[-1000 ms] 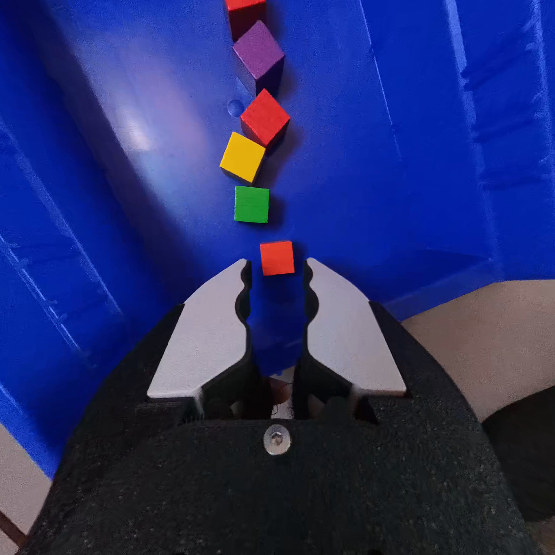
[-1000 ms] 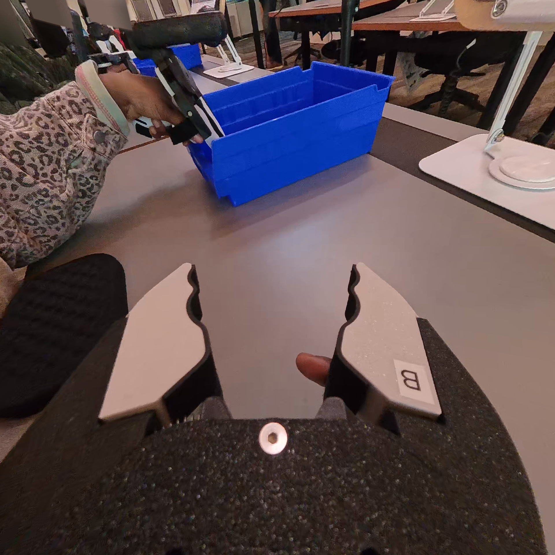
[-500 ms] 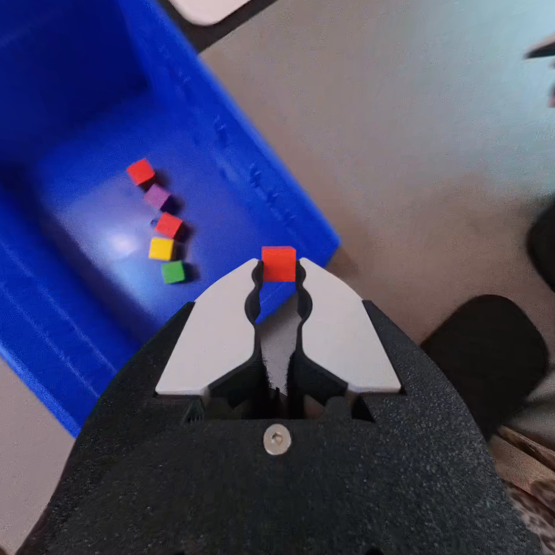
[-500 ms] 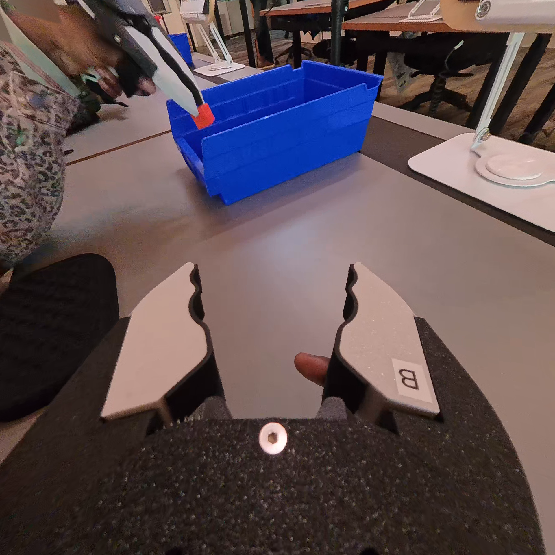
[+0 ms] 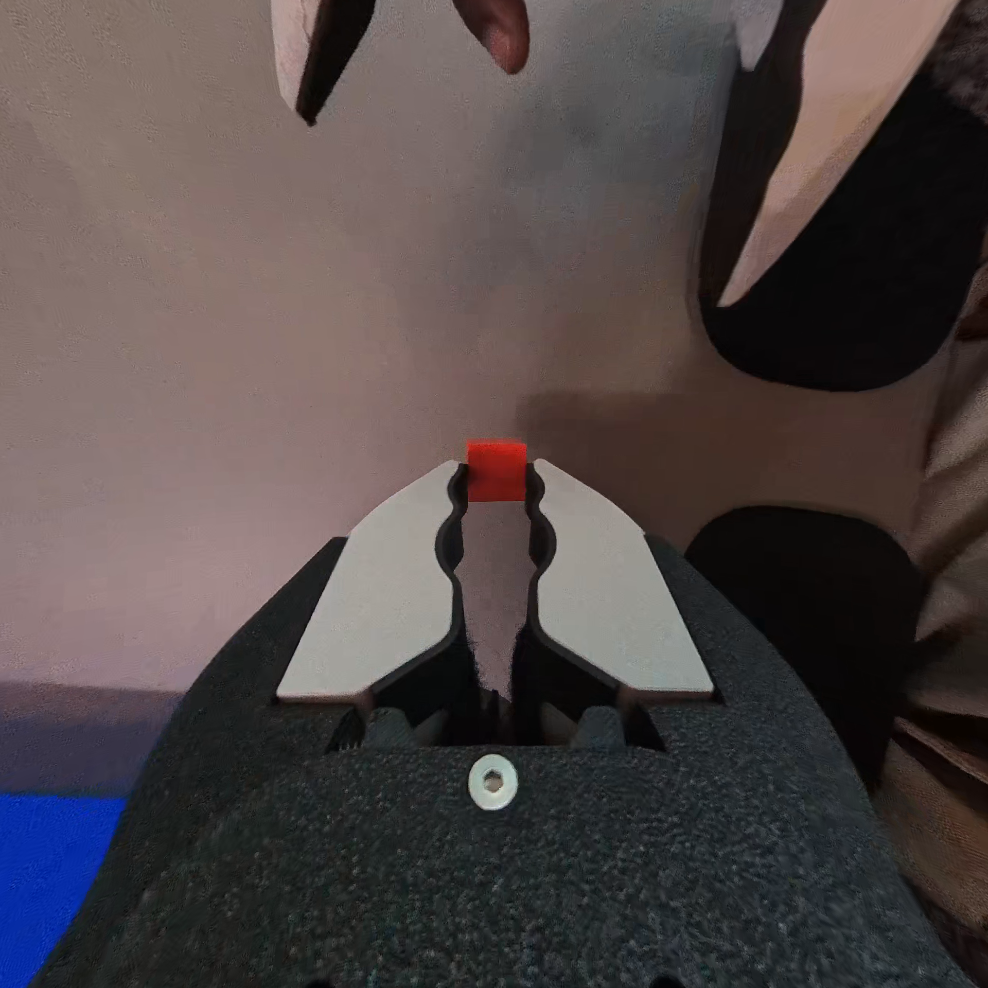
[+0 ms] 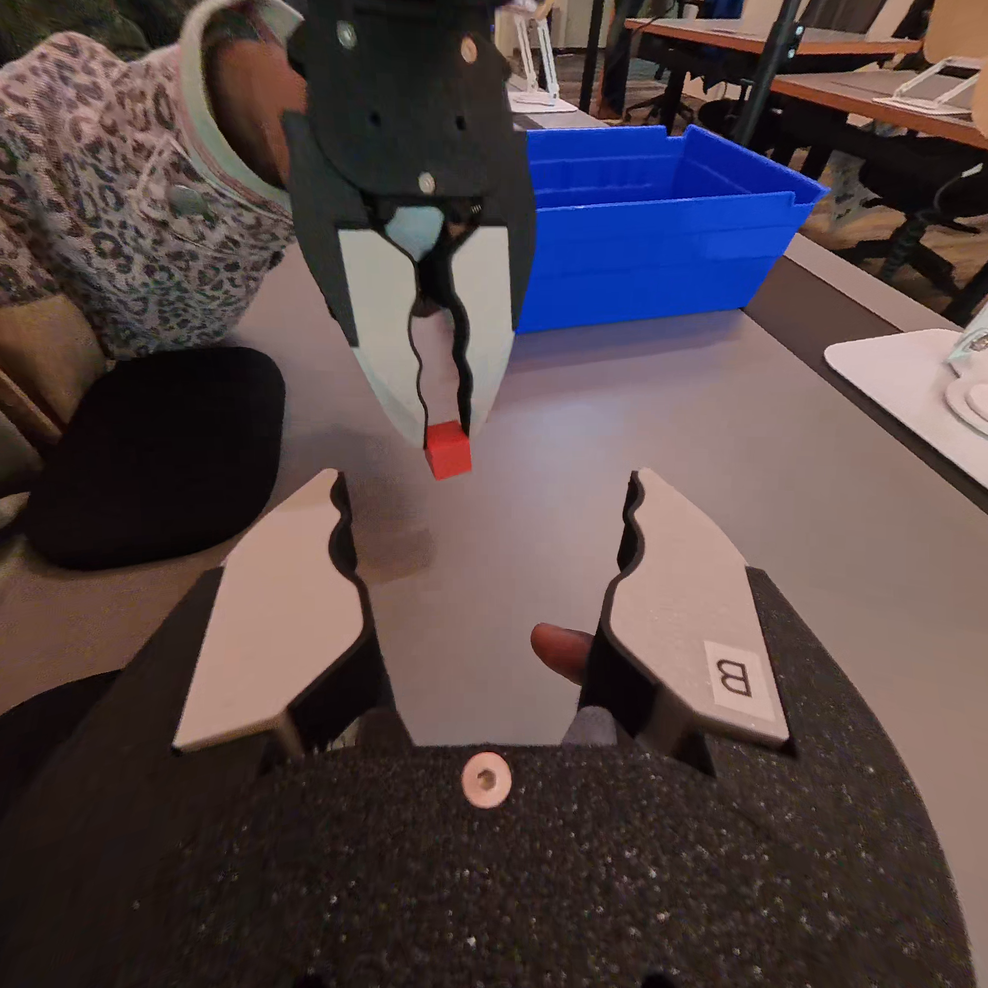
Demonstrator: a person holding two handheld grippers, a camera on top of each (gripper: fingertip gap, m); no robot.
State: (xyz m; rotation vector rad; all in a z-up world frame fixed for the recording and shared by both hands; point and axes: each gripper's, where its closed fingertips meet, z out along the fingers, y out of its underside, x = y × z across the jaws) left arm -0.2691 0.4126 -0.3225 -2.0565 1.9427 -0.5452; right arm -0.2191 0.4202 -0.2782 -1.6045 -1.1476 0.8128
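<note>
My left gripper [image 5: 495, 470] is shut on a small red cube [image 5: 495, 470], pinched at the fingertips and held just above the grey table [image 5: 214, 321]. In the right wrist view the same left gripper [image 6: 448, 427] points down with the red cube [image 6: 448, 449] at its tips, right in front of my right gripper [image 6: 484, 497]. My right gripper is open and empty, low over the table, with the cube a little ahead of its fingertips. The right gripper's fingers [image 5: 299, 64] show at the top of the left wrist view.
A blue plastic bin [image 6: 657, 230] stands on the table behind the left gripper; its corner [image 5: 48, 877] shows at the left wrist view's lower left. A black pad [image 6: 155, 454] lies at the table's left edge. A white base plate [image 6: 903, 390] sits at the right. A leopard-print sleeve [image 6: 107, 176] is at the left. My right fingertips sit around 8 cm from my left ones.
My left gripper closed on the red cube in the bin, lifted it out, and carried it over the table to just in front of my right gripper. The right gripper stayed open.
</note>
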